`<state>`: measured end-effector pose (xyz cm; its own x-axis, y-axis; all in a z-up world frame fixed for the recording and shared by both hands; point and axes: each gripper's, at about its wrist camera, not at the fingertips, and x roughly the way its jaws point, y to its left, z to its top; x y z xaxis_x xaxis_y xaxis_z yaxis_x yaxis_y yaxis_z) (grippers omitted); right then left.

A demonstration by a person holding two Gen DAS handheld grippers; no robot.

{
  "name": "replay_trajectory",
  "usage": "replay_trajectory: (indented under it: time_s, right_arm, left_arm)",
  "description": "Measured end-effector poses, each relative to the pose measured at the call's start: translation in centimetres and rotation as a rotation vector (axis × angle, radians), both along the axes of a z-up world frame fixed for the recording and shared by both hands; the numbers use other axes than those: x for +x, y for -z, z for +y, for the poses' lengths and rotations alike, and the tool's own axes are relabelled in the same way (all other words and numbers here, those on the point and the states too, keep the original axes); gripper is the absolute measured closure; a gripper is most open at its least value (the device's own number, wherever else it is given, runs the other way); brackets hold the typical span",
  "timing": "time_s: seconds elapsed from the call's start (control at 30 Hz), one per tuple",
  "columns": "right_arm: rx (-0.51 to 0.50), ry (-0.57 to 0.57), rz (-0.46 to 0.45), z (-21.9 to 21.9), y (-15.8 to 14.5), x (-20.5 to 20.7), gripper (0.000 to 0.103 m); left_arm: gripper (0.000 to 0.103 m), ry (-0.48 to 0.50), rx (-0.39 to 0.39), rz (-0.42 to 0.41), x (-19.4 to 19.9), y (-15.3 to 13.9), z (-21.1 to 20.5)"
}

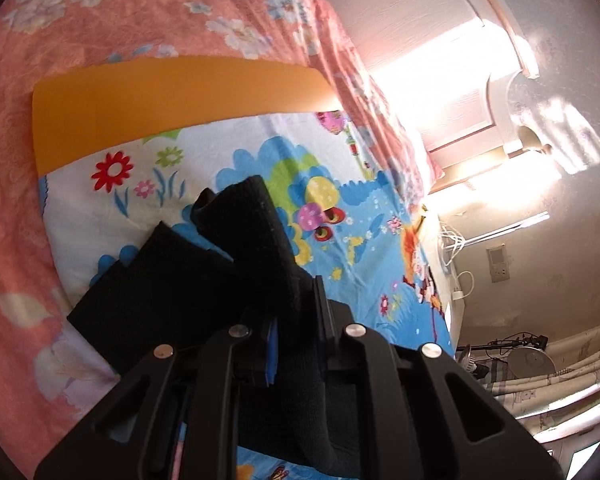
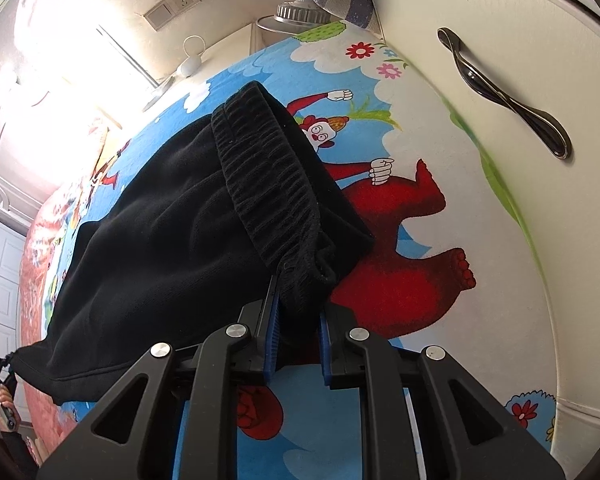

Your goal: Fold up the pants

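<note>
Both claws point(image 1: 296, 320) point(image 2: 298, 320) grip unlabelled black pants point(image 2: 160, 248).

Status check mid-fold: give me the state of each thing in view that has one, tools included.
Left tool: shut on black pants fabric.
Right tool: shut on the ribbed waistband.
Black pants: partly lifted, bunched, draped between both tools, not yet folded flat.
Cartoon sheet: spread flat on the bed.
Orange board: lying flat beyond the sheet.

Cartoon blanket point(image 2: 400, 240) bare along its cabinet-side edge; black pants point(image 2: 160, 240) cover the middle; cabinet door point(image 2: 480, 20) with handle point(image 2: 504, 96) hems that side.
</note>
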<state>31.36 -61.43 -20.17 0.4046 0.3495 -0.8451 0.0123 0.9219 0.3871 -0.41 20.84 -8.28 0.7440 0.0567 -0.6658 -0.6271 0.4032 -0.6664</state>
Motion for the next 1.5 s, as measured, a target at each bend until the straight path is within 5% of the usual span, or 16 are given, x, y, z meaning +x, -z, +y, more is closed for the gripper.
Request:
replay_trajectory:
  time_s: [0.1,0.2,0.4,0.57,0.67,0.87,1.17,1.23,1.3,1.37,1.47,1.5]
  right_arm:
    - [0.016,0.01,0.0,-0.3,0.2,-0.2,0.088]
    - [0.018,0.005,-0.004,-0.3,0.3,-0.2,0.088]
    - [0.013,-0.011,0.005,-0.2,0.2,0.0,0.087]
    - [0.017,-0.003,0.002,-0.3,0.4,-0.2,0.084]
    - [0.022,-0.003,0.009,-0.5,0.5,-0.4,0.082]
    - [0.01,-0.013,0.012,-0.4,0.6,-0.4,0.079]
    - [-0.037,-0.019,-0.004,0.1,0.3,-0.6,0.073]
    - [-0.064,-0.023,-0.011,0.4,0.2,-0.4,0.071]
    - [-0.102,-0.036,-0.019,0.8,-0.1,-0.4,0.069]
    - [-0.149,-0.044,-0.037,1.2,-0.6,-0.5,0.062]
    - [-0.183,-0.034,-0.055,1.4,-0.7,-0.5,0.057]
    - [-0.181,-0.026,-0.056,1.4,-0.6,-0.5,0.057]
  left_arm:
    - [0.089,-0.036,0.06,-0.044,-1.7,-0.8,-0.3]
    - [0.089,-0.083,-0.102,0.059,-3.7,6.0,1.2]
    - [0.089,-0.122,-0.188,0.1,-6.6,12.3,1.4]
    - [0.089,-0.093,-0.149,0.122,-5.2,10.4,1.7]
    - [0.089,-0.098,-0.083,0.031,-6.1,7.1,0.4]
    - [0.089,-0.151,-0.173,0.082,-8.6,12.4,-0.4]
    - [0.088,-0.147,-0.031,0.045,-9.3,9.1,-2.3]
    - [0.079,-0.151,-0.081,0.109,-9.6,11.7,-2.1]
    - [0.071,-0.183,-0.133,0.058,-10.8,12.9,-1.8]
    - [0.069,-0.195,-0.1,0.04,-11.3,12.3,-1.8]
    - [0.074,-0.167,-0.099,0.066,-10.7,12.2,-1.2]
    - [0.091,-0.147,-0.085,0.083,-10.2,11.9,-0.9]
